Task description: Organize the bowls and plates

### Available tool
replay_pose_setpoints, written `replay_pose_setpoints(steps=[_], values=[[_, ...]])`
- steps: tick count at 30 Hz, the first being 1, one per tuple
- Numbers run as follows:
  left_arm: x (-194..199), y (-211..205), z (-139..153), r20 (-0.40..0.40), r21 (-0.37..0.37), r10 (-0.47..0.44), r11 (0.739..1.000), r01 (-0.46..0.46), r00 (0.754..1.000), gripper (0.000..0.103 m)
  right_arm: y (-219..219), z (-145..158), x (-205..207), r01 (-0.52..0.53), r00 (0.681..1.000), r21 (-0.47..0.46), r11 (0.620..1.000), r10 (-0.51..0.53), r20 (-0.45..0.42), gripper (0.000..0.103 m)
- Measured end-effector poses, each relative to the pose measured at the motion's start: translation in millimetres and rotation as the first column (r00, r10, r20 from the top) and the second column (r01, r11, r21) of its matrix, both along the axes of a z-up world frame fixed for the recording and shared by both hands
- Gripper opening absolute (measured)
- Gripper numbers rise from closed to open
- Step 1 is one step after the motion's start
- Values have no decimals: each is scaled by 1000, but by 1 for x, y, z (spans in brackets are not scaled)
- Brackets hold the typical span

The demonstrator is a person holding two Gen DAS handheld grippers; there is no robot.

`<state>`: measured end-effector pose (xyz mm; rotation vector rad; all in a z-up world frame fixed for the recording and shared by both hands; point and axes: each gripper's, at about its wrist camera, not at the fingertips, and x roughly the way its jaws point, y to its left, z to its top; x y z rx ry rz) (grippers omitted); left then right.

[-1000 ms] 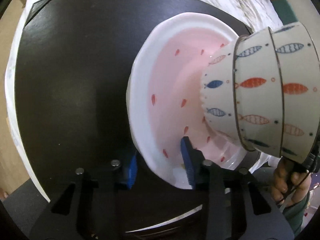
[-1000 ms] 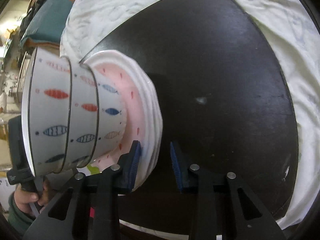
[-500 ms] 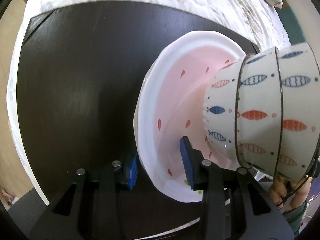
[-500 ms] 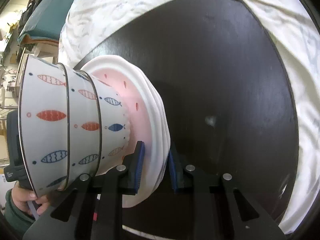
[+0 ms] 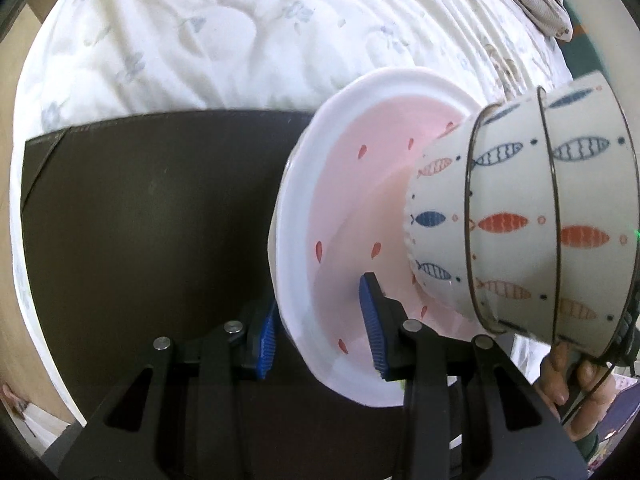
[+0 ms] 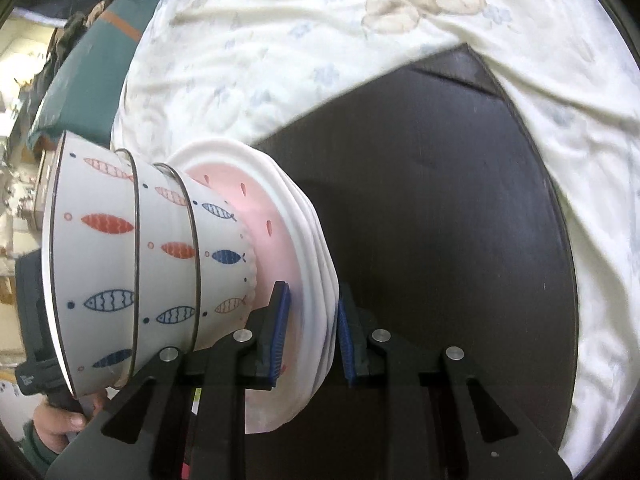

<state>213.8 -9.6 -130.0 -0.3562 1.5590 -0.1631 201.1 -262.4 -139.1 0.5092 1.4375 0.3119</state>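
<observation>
Nested stack of three white fish-patterned ceramic bowls (image 5: 516, 224) on a pile of white pink-centred scalloped plates (image 5: 344, 208). Left hand-held gripper (image 5: 320, 330) and right hand-held gripper (image 6: 310, 338) clamped on opposite rims of that pile, above a dark brown bench (image 6: 440, 208). Rumpled pale floral quilt (image 5: 240, 32) behind and beside.

A home bedroom is indicated by the white floral quilted bedspread (image 5: 224, 36) spread under the dark brown rectangular surface (image 6: 440, 208).
</observation>
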Motion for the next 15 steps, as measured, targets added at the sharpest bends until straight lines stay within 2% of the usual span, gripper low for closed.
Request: replay_pose_setpoints(steps=[4, 10, 12, 14, 15], values=[[-5, 10, 3, 16, 3, 15, 1000, -15, 1000, 34, -3, -2, 19, 37, 999, 4, 999, -37, 22, 25], [-12, 16, 13, 37, 23, 25, 999, -26, 999, 35, -3, -1, 16, 32, 999, -10, 999, -32, 34, 24], [-15, 27, 26, 89, 82, 55, 995, -62, 994, 35, -9, 3, 14, 62, 998, -10, 998, -61, 35, 27], [-20, 26, 39, 139, 93, 103, 989, -117, 985, 35, -28, 15, 1, 111, 993, 2, 994, -111, 51, 27], [-23, 31, 48, 183, 85, 137, 984, -154, 974, 41, -33, 21, -1, 138, 988, -4, 990, -137, 70, 27]])
